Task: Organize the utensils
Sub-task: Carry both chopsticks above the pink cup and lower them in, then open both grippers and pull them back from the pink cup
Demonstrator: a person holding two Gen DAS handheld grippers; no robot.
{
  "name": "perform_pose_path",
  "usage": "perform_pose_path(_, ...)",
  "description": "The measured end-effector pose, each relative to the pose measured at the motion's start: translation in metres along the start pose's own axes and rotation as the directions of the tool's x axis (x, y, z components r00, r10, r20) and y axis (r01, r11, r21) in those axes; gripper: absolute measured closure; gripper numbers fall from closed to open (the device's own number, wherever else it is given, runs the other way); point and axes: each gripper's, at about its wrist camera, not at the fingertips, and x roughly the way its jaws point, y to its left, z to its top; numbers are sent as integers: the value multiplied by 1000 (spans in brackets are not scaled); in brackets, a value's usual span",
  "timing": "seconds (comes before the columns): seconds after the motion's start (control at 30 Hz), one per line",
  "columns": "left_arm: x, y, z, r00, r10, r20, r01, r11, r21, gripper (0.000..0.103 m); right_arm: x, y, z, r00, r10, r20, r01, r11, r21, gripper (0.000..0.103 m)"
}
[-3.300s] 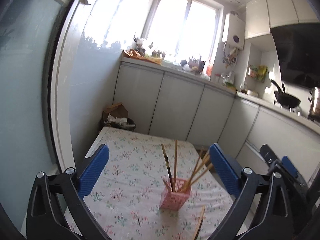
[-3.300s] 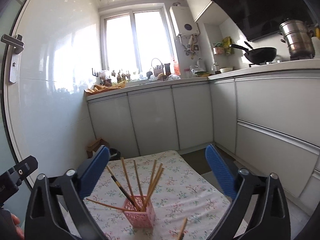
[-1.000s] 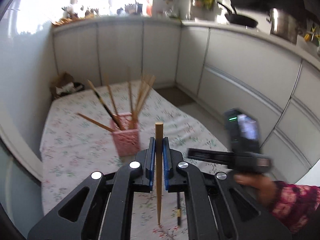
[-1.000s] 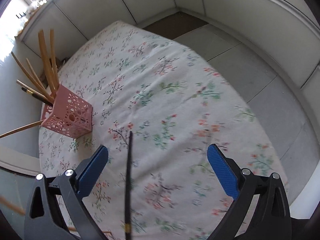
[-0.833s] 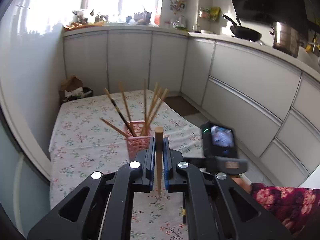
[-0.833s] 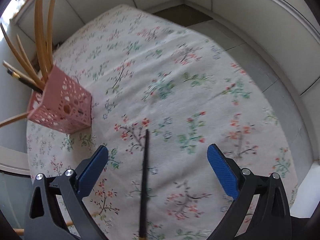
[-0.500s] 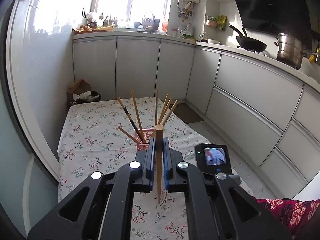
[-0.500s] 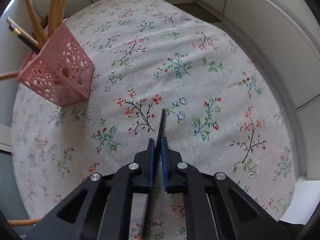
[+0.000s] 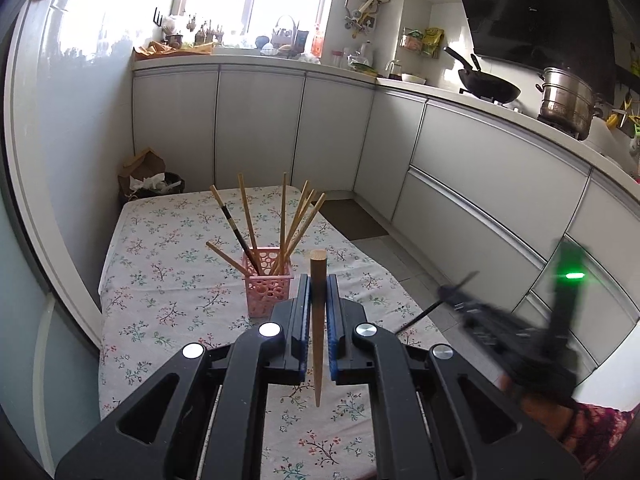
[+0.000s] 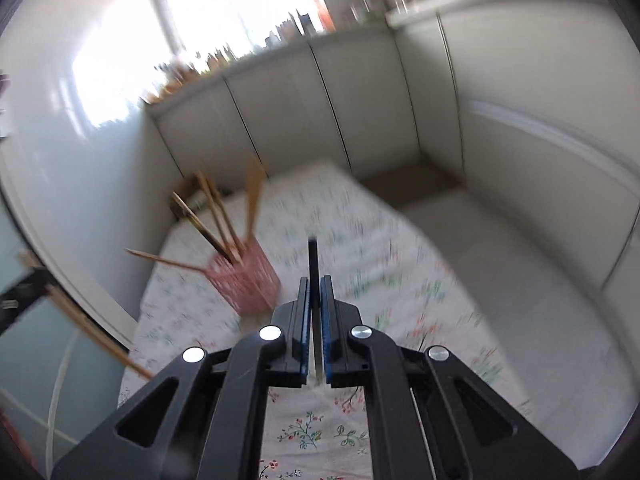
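With the left gripper (image 9: 318, 312) pinching a wooden chopstick (image 9: 317, 320) and the right gripper (image 10: 314, 320) a black chopstick (image 10: 313, 276), each needed lowering tip-first into the pink holder (image 9: 267, 288) mid-table, one at a time.

No legible text, labels or numbers.

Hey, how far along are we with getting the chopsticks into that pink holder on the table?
Mostly done. Several chopsticks already stand in the pink holder. In hand: the left tool is shut on a wooden chopstick, and the right tool is shut on a dark chopstick. Both still need dropping into the holder. No loose chopsticks show on the floral tablecloth.
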Motion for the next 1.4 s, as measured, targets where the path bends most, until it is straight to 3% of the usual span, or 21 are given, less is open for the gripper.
perform_pose_path(0.1,-4,-3,5,1000,-13,6,13,1000,-7,97,-25,9,17,999,-5,50,7,999,-34,98)
perform_pose_path(0.27,-12,-4,27,999,-27,26,27,1000,2,97,-41,22,53,998,18,57,-16,999,-43,98)
perform_pose_path(0.43,-13,1,58,998,-39,51,39,999,1,97,-43,38,85,995,40,95,-35,998,-56,98)
perform_pose_path(0.7,22,17,97,995,28,91,-28,1000,-8,97,-17,52,119,990,57,128,-52,998,-46,98)
perform_pose_path(1.03,92,46,122,989,110,103,-109,994,-18,97,33,53,120,993,56,106,-52,998,-41,98)
perform_pose_path(1.23,132,55,111,984,148,96,-150,988,17,93,58,56,119,993,77,93,-75,997,-21,98)
perform_pose_path(1.3,130,66,102,987,142,80,-140,990,-26,93,62,62,120,991,92,99,-90,996,-19,98)
perform_pose_path(1.4,104,76,100,980,151,125,-144,987,-69,88,69,76,122,987,116,108,-113,993,-37,98)
